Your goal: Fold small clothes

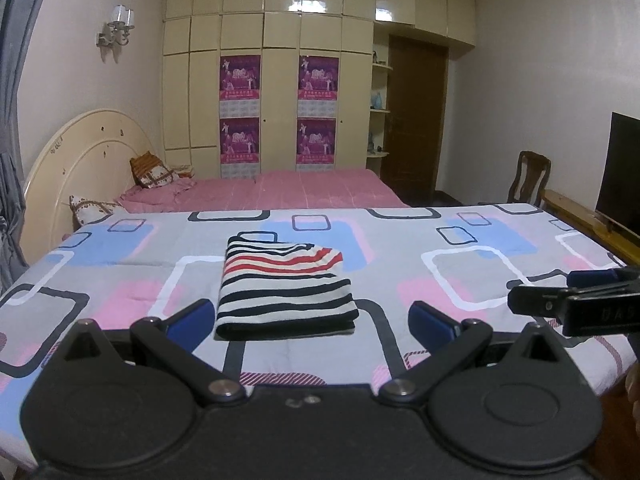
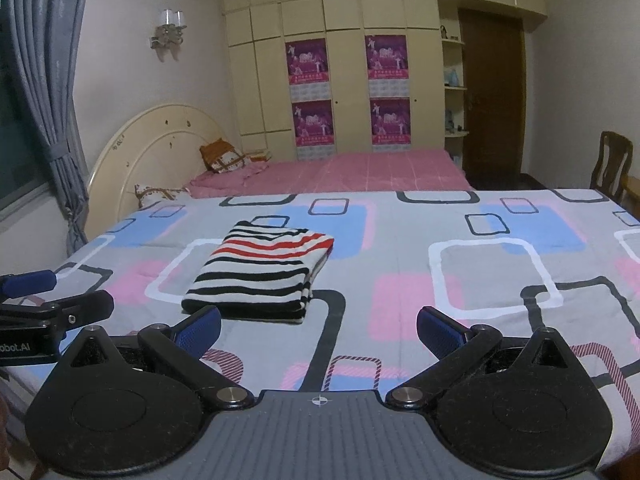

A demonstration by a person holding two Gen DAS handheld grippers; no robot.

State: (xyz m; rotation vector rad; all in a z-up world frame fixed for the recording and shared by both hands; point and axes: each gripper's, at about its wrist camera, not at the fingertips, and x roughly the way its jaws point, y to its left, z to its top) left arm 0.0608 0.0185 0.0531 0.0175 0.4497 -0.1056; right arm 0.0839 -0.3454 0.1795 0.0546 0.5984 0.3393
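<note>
A small striped garment (image 1: 284, 288), white with black and red stripes, lies folded into a neat rectangle on the patterned bed cover (image 1: 460, 264). It also shows in the right wrist view (image 2: 264, 272). My left gripper (image 1: 312, 320) is open and empty, held just short of the garment's near edge. My right gripper (image 2: 320, 328) is open and empty, to the right of the garment and apart from it. The right gripper also shows at the right edge of the left wrist view (image 1: 568, 304). The left gripper shows at the left edge of the right wrist view (image 2: 48, 300).
The cover (image 2: 460, 256) spreads over a wide flat surface. Behind it is a pink bed (image 1: 280, 188) with pillows (image 1: 154, 170) and a round headboard. A wardrobe with posters, a door, a wooden chair (image 1: 530, 178) and a dark screen (image 1: 620, 172) stand farther back.
</note>
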